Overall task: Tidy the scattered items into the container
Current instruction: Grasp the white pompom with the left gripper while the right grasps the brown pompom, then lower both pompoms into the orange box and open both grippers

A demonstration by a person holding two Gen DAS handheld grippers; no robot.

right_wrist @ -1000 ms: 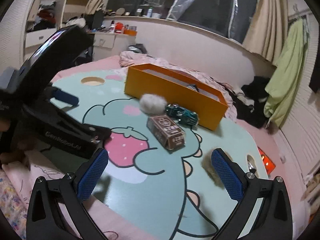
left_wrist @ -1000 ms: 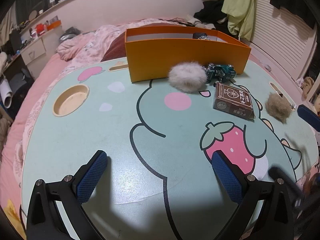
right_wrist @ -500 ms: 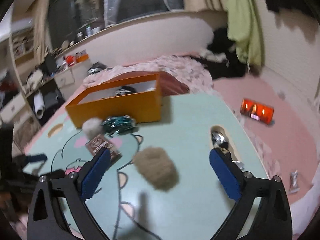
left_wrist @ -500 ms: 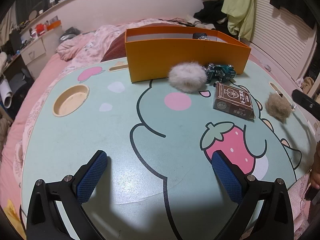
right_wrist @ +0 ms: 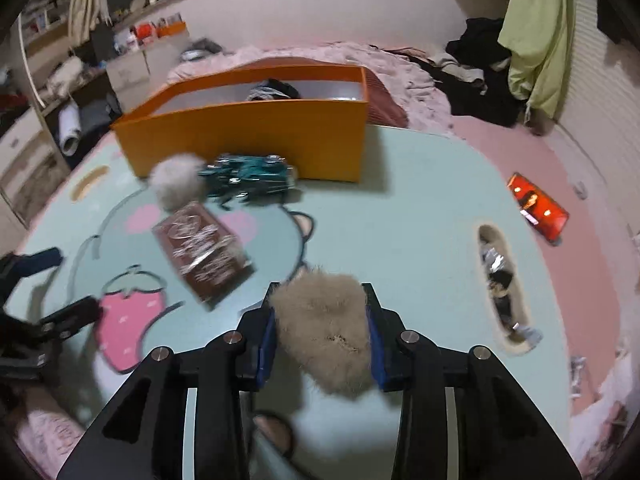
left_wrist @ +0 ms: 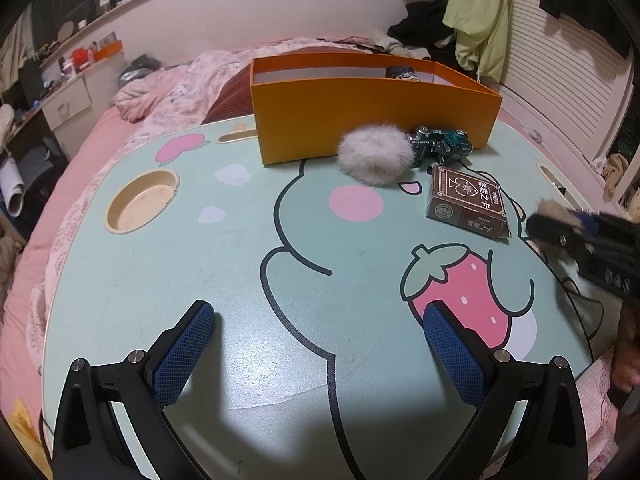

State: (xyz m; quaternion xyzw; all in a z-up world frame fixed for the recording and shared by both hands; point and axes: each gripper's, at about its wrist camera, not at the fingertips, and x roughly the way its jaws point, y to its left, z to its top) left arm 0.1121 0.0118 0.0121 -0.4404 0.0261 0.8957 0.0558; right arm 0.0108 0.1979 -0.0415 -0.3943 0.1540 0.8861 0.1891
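My right gripper is shut on a brown fluffy pom-pom at the right side of the mint cartoon table. An orange box stands at the far side, with a dark item inside it. In front of the box lie a white fluffy pom-pom, a teal toy car and a brown card box. My left gripper is open and empty over the near table edge. The right gripper also shows in the left wrist view.
A round cup recess sits at the table's left. A slot with small items is at the right edge. A red phone lies on the pink bed beyond. Bedding and clothes surround the table.
My right gripper swung round to the brown pom-pom and closed on it. My left gripper has not moved.
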